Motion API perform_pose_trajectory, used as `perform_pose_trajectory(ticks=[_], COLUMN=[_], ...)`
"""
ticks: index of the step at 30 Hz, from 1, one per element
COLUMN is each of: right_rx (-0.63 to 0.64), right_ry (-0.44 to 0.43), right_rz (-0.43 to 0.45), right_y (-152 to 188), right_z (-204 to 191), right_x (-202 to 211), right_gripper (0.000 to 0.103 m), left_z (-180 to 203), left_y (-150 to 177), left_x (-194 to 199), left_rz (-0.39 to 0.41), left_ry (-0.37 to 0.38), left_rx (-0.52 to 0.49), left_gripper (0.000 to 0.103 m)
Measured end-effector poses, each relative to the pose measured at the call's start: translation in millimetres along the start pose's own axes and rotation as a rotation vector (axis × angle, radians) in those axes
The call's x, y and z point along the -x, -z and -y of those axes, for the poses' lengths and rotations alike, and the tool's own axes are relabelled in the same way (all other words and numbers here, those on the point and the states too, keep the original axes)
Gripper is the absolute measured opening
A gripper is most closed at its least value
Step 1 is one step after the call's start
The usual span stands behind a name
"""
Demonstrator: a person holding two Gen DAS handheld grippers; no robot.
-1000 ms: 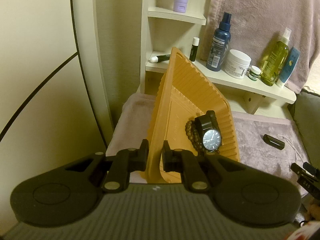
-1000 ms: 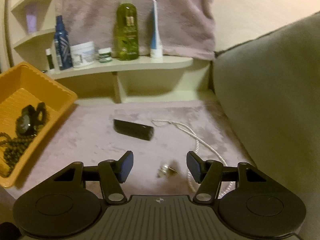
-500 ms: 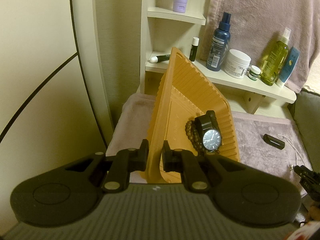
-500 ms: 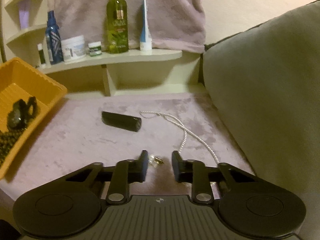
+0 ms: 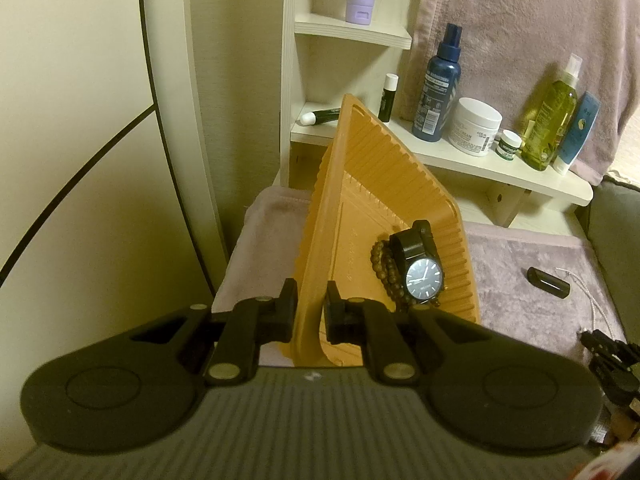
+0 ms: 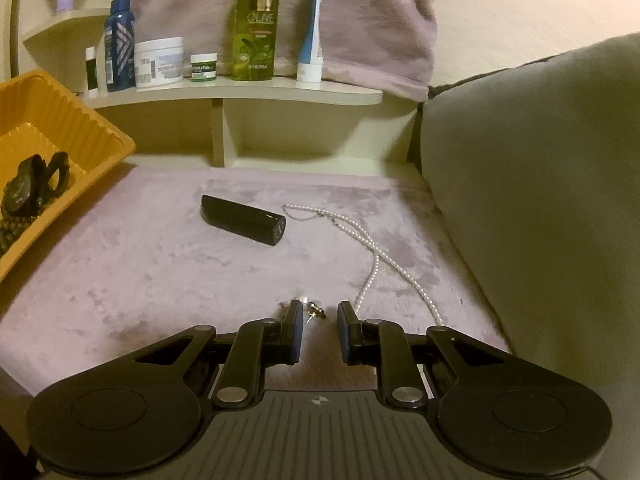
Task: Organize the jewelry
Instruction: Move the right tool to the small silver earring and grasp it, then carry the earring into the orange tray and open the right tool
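The left gripper (image 5: 311, 308), low in the middle of its view, is clamped on the rim of the orange tray (image 5: 362, 184), which stands tipped up. Inside the tray, right of the middle, a black watch (image 5: 423, 278) lies on a brown bead bracelet (image 5: 385, 268). In the right view, a black tube (image 6: 243, 220) and a pearl necklace (image 6: 372, 256) lie on the purple cloth (image 6: 120, 264). Low in the middle, the right gripper (image 6: 319, 320) has a small shiny thing (image 6: 314, 310), maybe an earring, between its jaws; they are close together, but I cannot tell if they pinch it.
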State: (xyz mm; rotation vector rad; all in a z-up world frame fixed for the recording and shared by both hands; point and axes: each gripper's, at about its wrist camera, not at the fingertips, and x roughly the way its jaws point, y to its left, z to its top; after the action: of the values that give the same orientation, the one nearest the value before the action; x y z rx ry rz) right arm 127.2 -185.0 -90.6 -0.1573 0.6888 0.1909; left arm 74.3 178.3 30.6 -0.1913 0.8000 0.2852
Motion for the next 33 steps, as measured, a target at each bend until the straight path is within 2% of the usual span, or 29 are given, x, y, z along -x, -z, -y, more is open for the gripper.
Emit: perform_pose_trajectory(ticks=[5, 7, 9, 24, 33], right_rx=[0.045, 0.037, 0.025, -0.052, -0.065], right_ry=[-0.009, -0.021, -0.035, -0.035, -0.148], right_rz=[0.007, 0.005, 0.001, 0.047, 0.098], right_y=[-1, -1, -2, -16, -53], right_z=[-3, -2, 0, 7, -25], right_x=[-4, -6, -6, 7, 9], right_gripper=[0.019, 0.019, 0.013, 0.012, 0.012], left_z=[0, 0, 0, 1, 1], left_y=[0, 0, 0, 1, 1], left_x=[0, 0, 0, 0, 1], left_rz=[0.0, 0.0, 0.0, 0.001, 0.001], left_ry=[0.0, 0.0, 0.0, -0.001, 0.0], left_rx=[0.0, 0.0, 0.0, -0.001, -0.002], left_gripper=[0.011, 0.011, 0.011, 0.011, 0.011])
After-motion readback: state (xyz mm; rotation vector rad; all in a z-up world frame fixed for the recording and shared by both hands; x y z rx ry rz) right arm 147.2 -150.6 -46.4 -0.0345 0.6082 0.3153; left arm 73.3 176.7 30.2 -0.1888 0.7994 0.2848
